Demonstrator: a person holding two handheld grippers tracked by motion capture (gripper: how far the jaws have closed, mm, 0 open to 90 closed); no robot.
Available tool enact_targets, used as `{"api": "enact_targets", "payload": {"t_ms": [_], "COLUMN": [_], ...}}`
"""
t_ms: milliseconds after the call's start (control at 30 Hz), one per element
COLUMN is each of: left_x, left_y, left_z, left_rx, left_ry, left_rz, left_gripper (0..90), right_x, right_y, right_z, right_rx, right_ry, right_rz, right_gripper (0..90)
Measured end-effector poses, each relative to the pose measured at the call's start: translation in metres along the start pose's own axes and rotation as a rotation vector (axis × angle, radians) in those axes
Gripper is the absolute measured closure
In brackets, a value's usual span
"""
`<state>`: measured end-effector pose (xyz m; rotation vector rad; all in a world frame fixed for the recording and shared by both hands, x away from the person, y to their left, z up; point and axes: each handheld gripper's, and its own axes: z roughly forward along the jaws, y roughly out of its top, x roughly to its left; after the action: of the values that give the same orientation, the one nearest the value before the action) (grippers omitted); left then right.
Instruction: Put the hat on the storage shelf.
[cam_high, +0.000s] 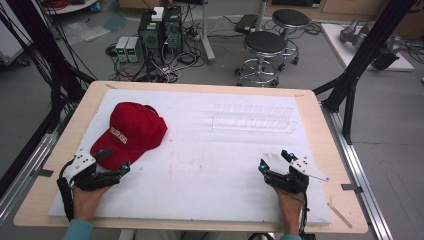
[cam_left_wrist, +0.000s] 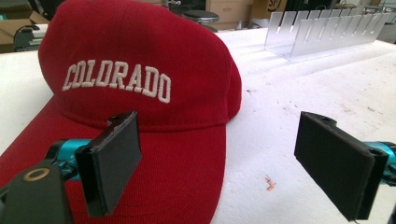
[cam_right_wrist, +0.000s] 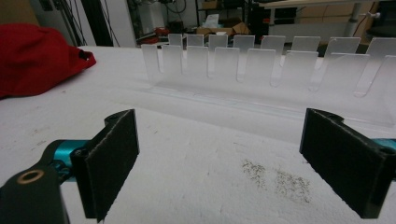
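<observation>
High view shows your left tool (cam_high: 114, 160), jaws apart, straddling the red cap's (cam_high: 132, 130) brim, while your right tool (cam_high: 274, 161), jaws apart, sits well right of that cap.

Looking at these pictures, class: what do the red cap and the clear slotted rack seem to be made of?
Red baseball cap: woven cloth, probably cotton twill, matte, with raised stitched white letters. Clear slotted rack: likely acrylic plastic, see-through and slightly frosted, with smooth cut edges.
</observation>
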<state>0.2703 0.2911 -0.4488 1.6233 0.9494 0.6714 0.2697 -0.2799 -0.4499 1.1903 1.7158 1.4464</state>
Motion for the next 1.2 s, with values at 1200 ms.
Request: {"api": "enact_targets", "payload": {"t_ms": [1200], "left_x": [0.019], "left_y": [0.030], "left_z": [-0.007], "left_rx": [0.000], "left_ry": [-0.012], "left_rz": [0.006], "left_gripper": [13.5], "right_x": [0.001], "right_y": [0.000], "right_z": [0.000], "right_rx": [0.001], "right_ry": [0.009], "right_rz": [-0.015], "right_gripper": [10.8]}}
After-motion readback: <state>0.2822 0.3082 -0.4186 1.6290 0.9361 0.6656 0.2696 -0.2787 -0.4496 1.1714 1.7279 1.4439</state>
